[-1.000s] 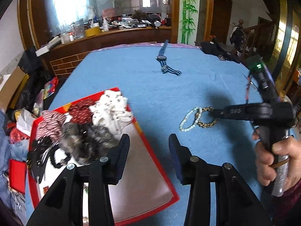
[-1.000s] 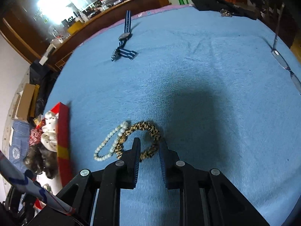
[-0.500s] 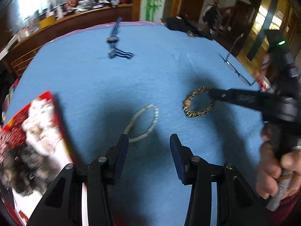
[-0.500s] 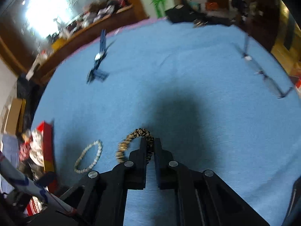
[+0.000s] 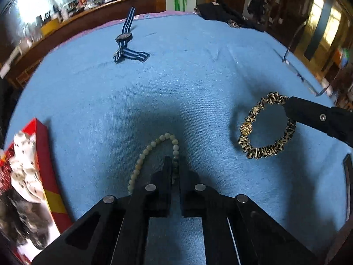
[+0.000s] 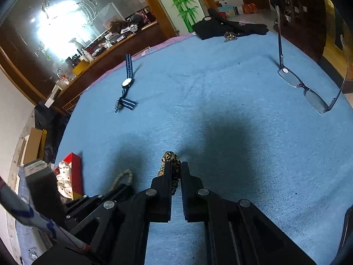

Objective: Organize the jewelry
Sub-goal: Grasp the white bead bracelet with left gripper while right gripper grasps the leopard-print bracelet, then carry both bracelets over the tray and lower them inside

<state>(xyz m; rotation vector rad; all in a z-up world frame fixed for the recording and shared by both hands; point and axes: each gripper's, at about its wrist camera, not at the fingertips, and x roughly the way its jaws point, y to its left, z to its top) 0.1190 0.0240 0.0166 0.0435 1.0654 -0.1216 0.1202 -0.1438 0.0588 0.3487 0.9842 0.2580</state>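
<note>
A pale bead bracelet [image 5: 143, 152] lies on the blue cloth just ahead of my left gripper [image 5: 175, 159]. Its jaws are closing, and the pads pinch the right side of the bead strand. A leopard-print bracelet [image 5: 260, 150] with a gold ball hangs from my right gripper [image 5: 286, 106], a little off the cloth. In the right wrist view my right gripper [image 6: 175, 165] is shut on that leopard bracelet [image 6: 169, 155]. The bead bracelet [image 6: 123, 175] lies to its left.
A red tray [image 5: 42, 137] with hair ties and scrunchies stands at the left edge of the cloth. A blue striped watch [image 5: 124, 37] lies at the back. Glasses [image 6: 308, 90] lie at the right. Black gloves [image 6: 220, 26] lie at the far edge.
My right gripper shut on the leopard bracelet and drew it right, away from the beads. My left gripper moved from the tray to the bead bracelet and shut on it.
</note>
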